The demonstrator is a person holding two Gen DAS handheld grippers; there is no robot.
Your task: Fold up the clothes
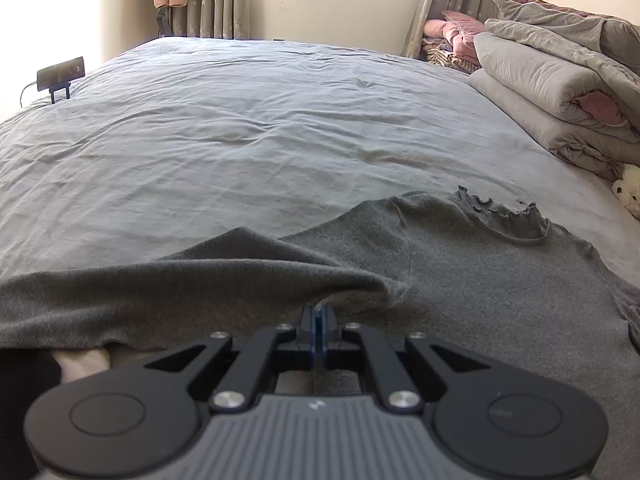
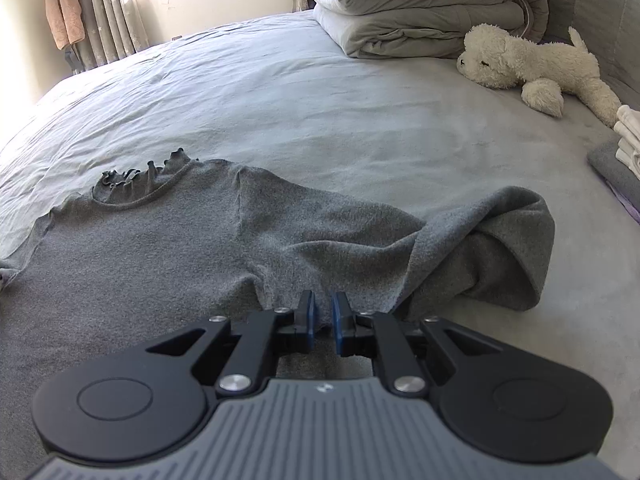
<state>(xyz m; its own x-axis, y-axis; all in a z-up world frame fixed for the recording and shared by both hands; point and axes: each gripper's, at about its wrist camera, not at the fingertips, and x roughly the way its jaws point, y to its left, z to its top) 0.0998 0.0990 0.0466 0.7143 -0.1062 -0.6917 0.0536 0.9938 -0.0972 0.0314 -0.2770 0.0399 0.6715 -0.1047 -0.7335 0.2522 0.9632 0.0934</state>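
Dark grey knit long-sleeved top with a frilled neckline (image 2: 160, 240) spread flat on the near part of the bed, neckline toward the far side. One sleeve (image 2: 480, 248) folded back on itself in a loose bunch at the right of the right wrist view; the other sleeve (image 1: 160, 280) lying across the near left in the left wrist view.

Left gripper (image 1: 319, 314) pressed together, blue pads meeting, a thin edge of the grey knit pinched at the armpit. Right gripper (image 2: 323, 308) narrowly parted, a ridge of the top's fabric caught between its pads near the other armpit.

Beneath, a wrinkled pale grey bedsheet (image 1: 260, 120). Farther off, folded grey-and-pink quilts (image 2: 420, 12), a cream plush dog (image 2: 532, 64) beside them, a small stack of folded white cloth (image 2: 628, 136) at the right edge. Past the bed, star-patterned curtains (image 1: 216, 0) and a dark phone on a stand (image 1: 60, 74).
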